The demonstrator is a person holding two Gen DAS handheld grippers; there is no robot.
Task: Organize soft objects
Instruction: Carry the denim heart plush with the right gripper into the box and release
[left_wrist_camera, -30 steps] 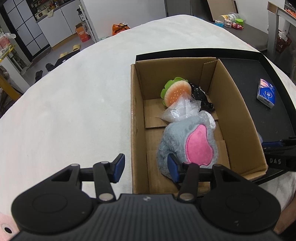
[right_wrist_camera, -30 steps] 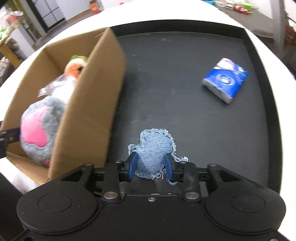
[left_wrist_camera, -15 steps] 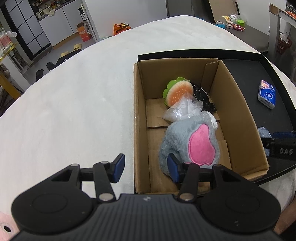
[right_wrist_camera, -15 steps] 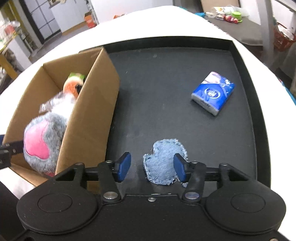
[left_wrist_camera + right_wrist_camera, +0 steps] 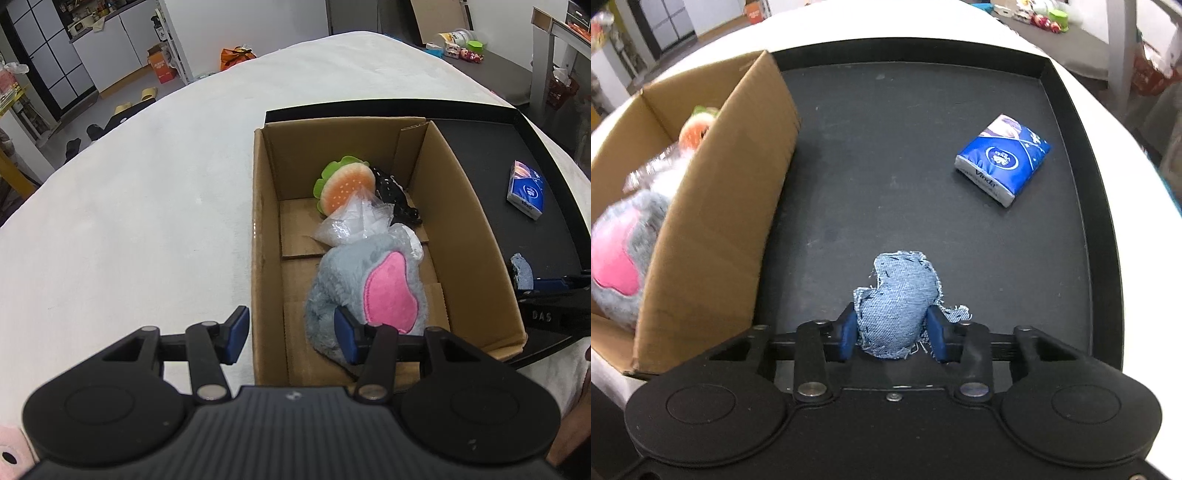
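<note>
The denim pouch (image 5: 899, 308) is pinched again: half a second ago the right gripper (image 5: 894, 334) stood spread around it, and its jaws have just been closing, so that both blue pads are now pressed into the pouch's sides. To the left, the left gripper (image 5: 291, 332) is seen unchanged, spread and grasping nothing, its pads astride the near-left wall of the cardboard box (image 5: 465, 221); the grey-and-pink plush (image 5: 369, 284) lies just beyond its right pad. The pouch is bunched and rounded between the right pads, frayed along the edges with dark stitching, over the black tray (image 5: 923, 147). Ahead and to the right of that gripper a blue tissue pack (image 5: 1003, 158) is seen.
</note>
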